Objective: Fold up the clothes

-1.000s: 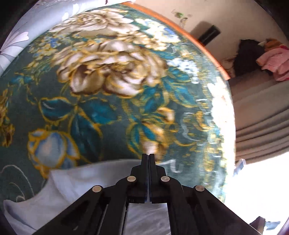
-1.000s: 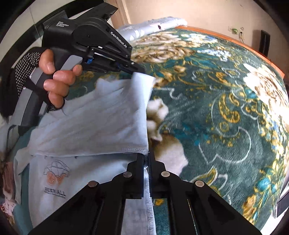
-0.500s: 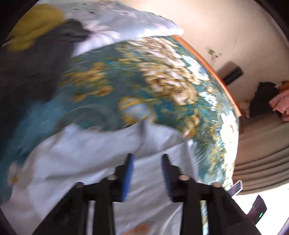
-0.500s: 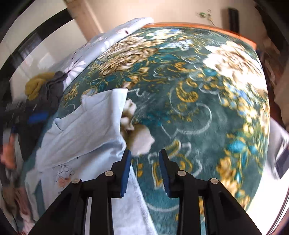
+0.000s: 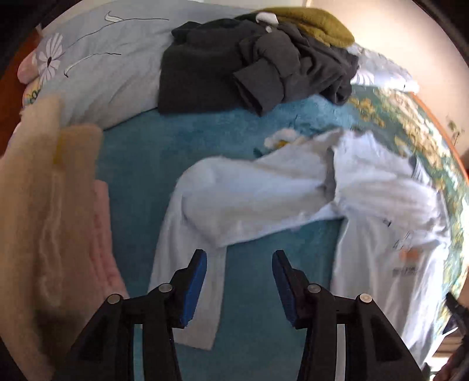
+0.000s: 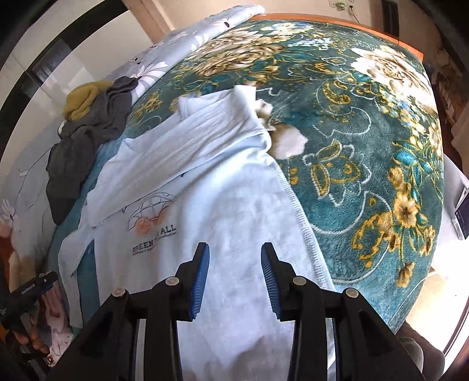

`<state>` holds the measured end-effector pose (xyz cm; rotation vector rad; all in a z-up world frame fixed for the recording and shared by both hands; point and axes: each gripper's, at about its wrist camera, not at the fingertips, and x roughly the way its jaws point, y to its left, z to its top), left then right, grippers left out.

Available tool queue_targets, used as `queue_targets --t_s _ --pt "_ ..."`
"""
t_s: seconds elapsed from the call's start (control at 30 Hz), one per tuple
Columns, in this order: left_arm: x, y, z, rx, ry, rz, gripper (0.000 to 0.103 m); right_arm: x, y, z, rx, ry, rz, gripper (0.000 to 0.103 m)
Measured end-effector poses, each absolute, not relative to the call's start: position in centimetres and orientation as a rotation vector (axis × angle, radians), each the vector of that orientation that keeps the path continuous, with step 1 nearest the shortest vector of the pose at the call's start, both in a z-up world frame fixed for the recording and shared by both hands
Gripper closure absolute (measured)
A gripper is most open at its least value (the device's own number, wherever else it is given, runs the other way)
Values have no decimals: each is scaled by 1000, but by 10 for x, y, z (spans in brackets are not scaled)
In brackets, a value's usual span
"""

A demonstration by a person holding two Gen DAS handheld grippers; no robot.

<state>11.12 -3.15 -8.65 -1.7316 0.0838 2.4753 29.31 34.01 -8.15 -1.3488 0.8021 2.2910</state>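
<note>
A pale blue sweatshirt with a car print lies on the bed, its far side folded over the chest. In the left wrist view the sweatshirt lies to the right, with one long sleeve stretched toward me. My left gripper is open and empty, hovering above the sleeve's lower part. My right gripper is open and empty above the sweatshirt's lower body. The left gripper's body also shows at the right wrist view's lower left.
A teal floral blanket covers the bed. A dark grey garment and an olive one are heaped on a pale flowered quilt. Folded cream and pink clothes are stacked at the left.
Both grippers were shut on the sweatshirt's edge one second ago; both have opened, let go and pulled back. The left one has swung round toward the sleeve and the pile.
</note>
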Motion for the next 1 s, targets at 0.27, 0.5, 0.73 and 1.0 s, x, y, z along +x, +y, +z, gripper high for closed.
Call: queue_targets --t_s 0.27,0.5,0.73,1.0 --pt "190 -58 -117 -1853 38 2575 52 300 302 -77 -1412 734 2323 65" --pt "203 -112 -129 -1869 -558 2582 51 304 286 -63 -1401 676 2382 65" --pt "199 -125 -143 -1869 -853 2593 47 313 287 -58 -1373 694 2390 65" --pt "192 -100 -153 -1946 -725 2671 97 320 290 -55 -1355 716 2394 65"
